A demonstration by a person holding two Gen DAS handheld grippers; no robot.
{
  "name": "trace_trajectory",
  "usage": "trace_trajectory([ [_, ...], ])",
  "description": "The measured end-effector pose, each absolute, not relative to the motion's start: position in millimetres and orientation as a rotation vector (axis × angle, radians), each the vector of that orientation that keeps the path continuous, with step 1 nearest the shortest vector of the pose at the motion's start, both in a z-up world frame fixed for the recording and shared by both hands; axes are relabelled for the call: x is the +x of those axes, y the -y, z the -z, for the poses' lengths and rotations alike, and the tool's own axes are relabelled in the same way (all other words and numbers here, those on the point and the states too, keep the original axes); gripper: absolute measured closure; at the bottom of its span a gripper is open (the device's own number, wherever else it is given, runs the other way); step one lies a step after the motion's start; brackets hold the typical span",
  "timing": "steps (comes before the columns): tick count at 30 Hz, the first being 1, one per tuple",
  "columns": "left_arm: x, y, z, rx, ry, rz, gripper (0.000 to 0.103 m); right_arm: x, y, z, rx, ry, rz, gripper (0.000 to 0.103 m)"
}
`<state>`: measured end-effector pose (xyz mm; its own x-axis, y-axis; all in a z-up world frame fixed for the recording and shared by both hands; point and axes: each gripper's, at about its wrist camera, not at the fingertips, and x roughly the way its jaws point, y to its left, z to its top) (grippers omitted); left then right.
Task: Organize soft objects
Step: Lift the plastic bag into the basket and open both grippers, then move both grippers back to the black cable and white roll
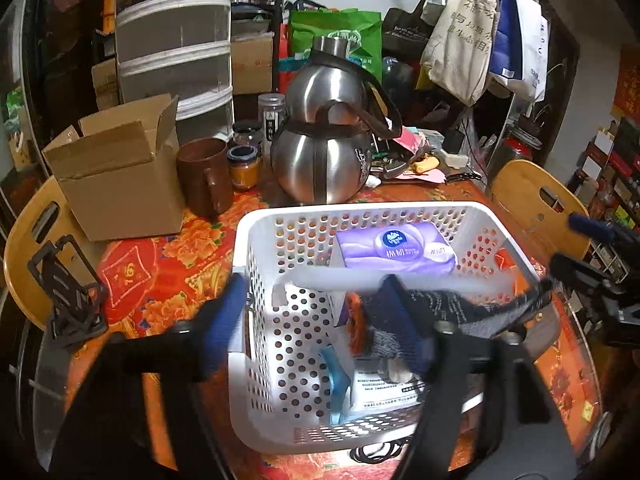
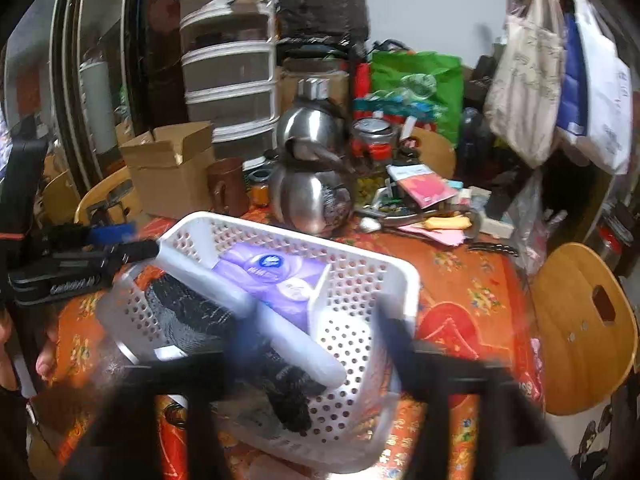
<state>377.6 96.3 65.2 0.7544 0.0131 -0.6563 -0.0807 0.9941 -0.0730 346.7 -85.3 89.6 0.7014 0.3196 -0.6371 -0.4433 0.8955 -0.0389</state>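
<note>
A white perforated basket (image 1: 260, 280) stands on the red floral tablecloth. It holds a purple tissue pack (image 1: 396, 250), a dark grey knitted cloth (image 1: 456, 308) and a flat white packet (image 1: 384, 392). My left gripper (image 1: 316, 320) is open over the basket's near left wall, one blue finger outside it and one above the cloth. In the right wrist view the basket (image 2: 384, 276) sits tilted in frame, with the tissue pack (image 2: 276, 276) and the cloth (image 2: 192, 312) inside. My right gripper (image 2: 316, 332) is open astride the basket handle (image 2: 280, 328), blurred.
Behind the basket stand a steel kettle (image 1: 324, 160), a brown mug (image 1: 206, 176), jars and an open cardboard box (image 1: 116, 172). Wooden chair backs (image 1: 536, 200) flank the table. Papers and small clutter (image 2: 424, 204) lie at the back right. Bags hang on the right.
</note>
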Motion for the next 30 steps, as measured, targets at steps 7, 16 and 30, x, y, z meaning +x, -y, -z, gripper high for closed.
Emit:
trace_trajectory([
  [7, 362.5, -97.2, -64.8, -0.100, -0.715, -0.063, 0.019, 336.0, 105.8, -88.0, -0.161, -0.691, -0.403, 0.012],
  [16, 273.5, -90.1, -64.3, -0.083, -0.689, -0.060, 0.014, 277.2, 145.5, -74.1, -0.078, -0.663, -0.403, 0.012],
  [30, 244.1, -53.7, 48.5, -0.138, -0.850, -0.005, 0.013, 234.7, 142.6, 41.9, -0.006, -0.895, -0.441, 0.012],
])
